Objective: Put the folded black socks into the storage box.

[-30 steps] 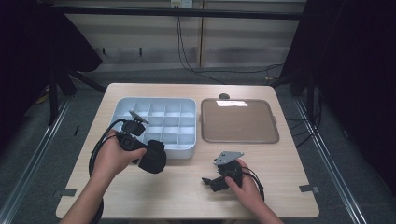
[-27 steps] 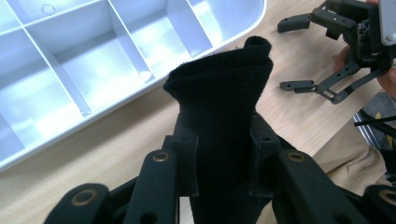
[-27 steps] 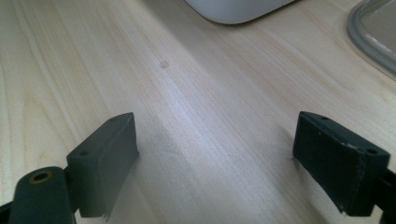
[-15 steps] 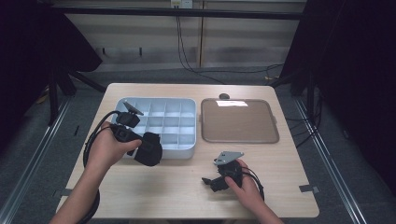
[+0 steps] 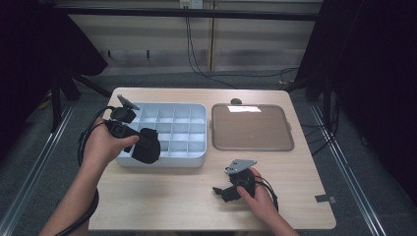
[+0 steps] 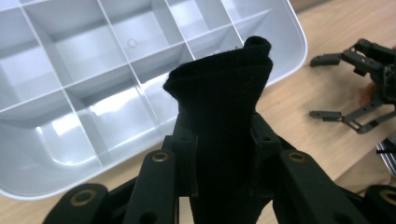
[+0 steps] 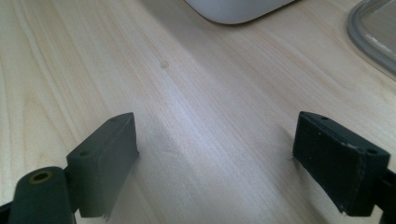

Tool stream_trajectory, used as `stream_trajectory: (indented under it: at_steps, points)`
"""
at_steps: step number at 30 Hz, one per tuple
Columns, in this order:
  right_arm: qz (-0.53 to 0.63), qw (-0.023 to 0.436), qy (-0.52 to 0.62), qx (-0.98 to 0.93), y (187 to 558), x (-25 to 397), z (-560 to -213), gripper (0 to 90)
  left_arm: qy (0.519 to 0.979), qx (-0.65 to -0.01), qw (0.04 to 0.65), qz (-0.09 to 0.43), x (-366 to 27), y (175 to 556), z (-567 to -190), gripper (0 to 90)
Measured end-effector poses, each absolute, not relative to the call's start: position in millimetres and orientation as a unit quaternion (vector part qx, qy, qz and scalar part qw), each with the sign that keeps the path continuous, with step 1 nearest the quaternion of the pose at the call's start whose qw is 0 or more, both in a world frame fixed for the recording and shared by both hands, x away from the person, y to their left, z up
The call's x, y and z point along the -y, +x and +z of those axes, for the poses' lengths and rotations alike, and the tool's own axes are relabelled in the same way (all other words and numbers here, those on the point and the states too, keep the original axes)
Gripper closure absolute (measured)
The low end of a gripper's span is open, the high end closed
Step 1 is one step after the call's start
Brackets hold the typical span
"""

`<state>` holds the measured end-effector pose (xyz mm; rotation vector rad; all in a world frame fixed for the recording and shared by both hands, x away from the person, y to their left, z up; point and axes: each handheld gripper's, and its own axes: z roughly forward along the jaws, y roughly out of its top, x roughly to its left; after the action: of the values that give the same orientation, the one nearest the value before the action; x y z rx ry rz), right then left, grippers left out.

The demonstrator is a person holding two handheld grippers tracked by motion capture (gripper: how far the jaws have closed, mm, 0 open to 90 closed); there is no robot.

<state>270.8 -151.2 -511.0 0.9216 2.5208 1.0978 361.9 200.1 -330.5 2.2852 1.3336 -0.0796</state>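
Carrying a black folded cloth [image 6: 224,116], perhaps a sock, the left tongs [image 5: 129,139] are clamped on it, and it hangs over the near cells of the grey sorting tray [image 5: 196,110] just ahead. The step looks like delivery; next comes lowering it into one cell and letting go. The right tongs [image 5: 227,189] rest apart on the worktop [image 5: 162,196], empty.

A light wooden surface [image 5: 162,206] is set on a grey floor [image 5: 44,162]. At twelve o'clock, a pale wall [image 5: 246,44] is seen with black cables [image 5: 196,54] hanging. Dark curtains [image 5: 373,73] are placed at three and nine o'clock.
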Motion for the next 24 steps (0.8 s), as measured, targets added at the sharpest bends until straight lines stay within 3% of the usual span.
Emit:
stream_trajectory:
  at_steps: [24]
  points:
    - [0.376, 0.120, 0.316, -0.863, 270.7, 151.1, -511.0, 13.2, 0.813, -0.534, 0.230, -0.012, -245.0, 395.3, -352.0, 69.5]
